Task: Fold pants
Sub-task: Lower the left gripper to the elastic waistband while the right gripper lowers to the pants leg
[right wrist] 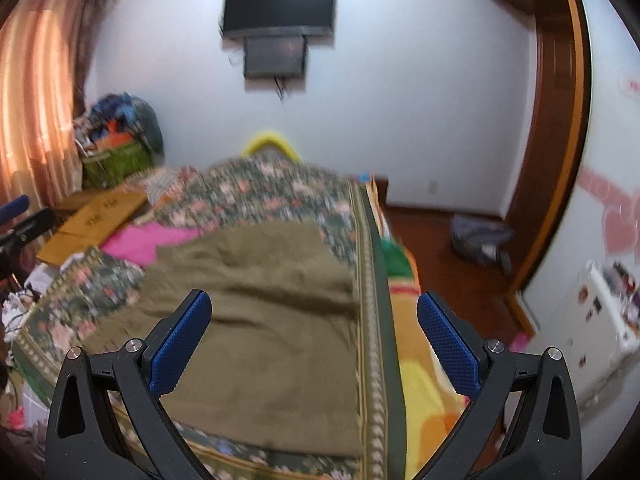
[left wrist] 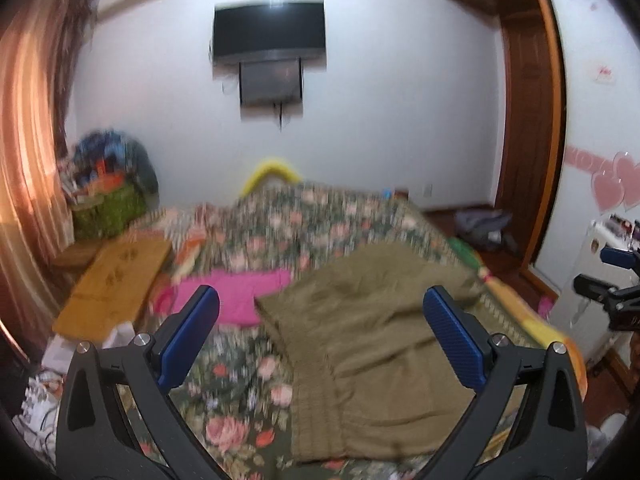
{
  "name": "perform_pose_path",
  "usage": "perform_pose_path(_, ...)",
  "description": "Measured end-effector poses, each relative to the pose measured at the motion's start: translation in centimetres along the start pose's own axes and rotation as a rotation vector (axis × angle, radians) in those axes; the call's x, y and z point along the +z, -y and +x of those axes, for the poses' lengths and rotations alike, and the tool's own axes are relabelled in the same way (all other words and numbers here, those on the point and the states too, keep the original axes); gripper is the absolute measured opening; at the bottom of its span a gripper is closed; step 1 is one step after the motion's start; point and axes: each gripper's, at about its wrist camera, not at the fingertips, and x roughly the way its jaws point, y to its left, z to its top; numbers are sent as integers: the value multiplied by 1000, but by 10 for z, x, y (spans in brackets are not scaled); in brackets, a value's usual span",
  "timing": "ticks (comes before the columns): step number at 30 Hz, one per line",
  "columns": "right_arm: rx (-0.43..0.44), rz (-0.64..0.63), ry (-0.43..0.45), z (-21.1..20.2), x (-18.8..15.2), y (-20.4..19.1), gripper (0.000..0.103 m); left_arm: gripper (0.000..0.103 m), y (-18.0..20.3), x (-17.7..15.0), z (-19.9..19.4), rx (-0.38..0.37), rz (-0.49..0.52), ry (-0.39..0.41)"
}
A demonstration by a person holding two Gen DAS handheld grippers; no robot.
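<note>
Olive-brown pants point(left wrist: 360, 344) lie spread on a bed covered by a floral quilt point(left wrist: 240, 392), filling the centre and lower right of the left wrist view and the centre of the right wrist view. Both views are motion-blurred. The left gripper point(left wrist: 320, 336), at the bottom of its frame, has its blue-padded jaws spread wide and holds nothing; it hangs above the near part of the pants, not touching them. The right gripper point(right wrist: 314, 340) is likewise wide and empty, hanging over the pants' right side, where the cloth ends beside the quilt's patterned border point(right wrist: 370, 320). A pink cloth point(left wrist: 236, 292) lies just beyond the pants at centre left, touching or slightly tucked under their far edge. The step in hand appears to be reaching for a first grasp. To do it well, each gripper should probably pinch only the pants' edge, clear of quilt and pink cloth, at matching points so the fold comes over evenly.
</note>
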Motion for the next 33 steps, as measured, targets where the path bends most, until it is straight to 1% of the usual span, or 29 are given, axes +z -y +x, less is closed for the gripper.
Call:
perform_pose_path(3, -12, 20, -82, 13, -11, 10, 102, 103, -14, -17, 26, -12, -39, -122)
perform_pose_path(7, -36, 38, -172, 30, -30, 23, 102, 103, -28, -43, 53, -15, -96, -244)
perform_pose_path(11, -41, 55, -263, 46, -51, 31, 101, 103, -29, -70, 70, 0, -102, -317)
perform_pose_path(13, -32, 67, -303, 53, -62, 34, 100, 103, -27, -80, 77, -8, -100, -363)
perform_pose_path(14, -26, 75, -321, 56, -66, 36, 98, 103, -26, -85, 79, -19, -99, -386)
perform_pose_path(15, -18, 82, -341, 58, -71, 36, 96, 101, -23, -92, 84, -35, -97, -408)
perform_pose_path(16, -8, 86, -360, 61, -76, 36, 91, 96, -21, -97, 87, -43, -95, -427)
perform_pose_path(17, 2, 89, -371, 64, -78, 36, 87, 93, -19, -100, 89, -48, -91, -446)
perform_pose_path(18, 18, 95, -392, 67, -81, 36, 84, 88, -16, -105, 92, -56, -86, -469)
perform_pose_path(19, 36, 105, -411, 69, -85, 38, 78, 83, -14, -108, 95, -64, -83, -487)
perform_pose_path(20, 49, 110, -425, 71, -87, 38, 73, 81, -13, -111, 97, -69, -84, -499)
perform_pose_path(21, 62, 119, -435, 74, -89, 38, 72, 78, -11, -115, 98, -78, -88, -509)
perform_pose_path(24, 102, 155, -440, 78, -94, 40, 71, 78, -13, -120, 99, -96, -106, -517)
perform_pose_path(27, 145, 186, -447, 82, -98, 42, 66, 78, -17, -122, 100, -110, -120, -523)
perform_pose_path(29, 179, 208, -449, 82, -100, 42, 55, 77, -19, -124, 100, -117, -119, -525)
perform_pose_path(30, 200, 219, -449, 81, -101, 43, 52, 74, -19, -124, 99, -123, -116, -524)
perform_pose_path(32, 230, 233, -450, 81, -101, 40, 38, 70, -17, -124, 97, -130, -99, -522)
perform_pose_path(33, 246, 237, -452, 80, -100, 38, 36, 67, -17, -124, 97, -128, -90, -520)
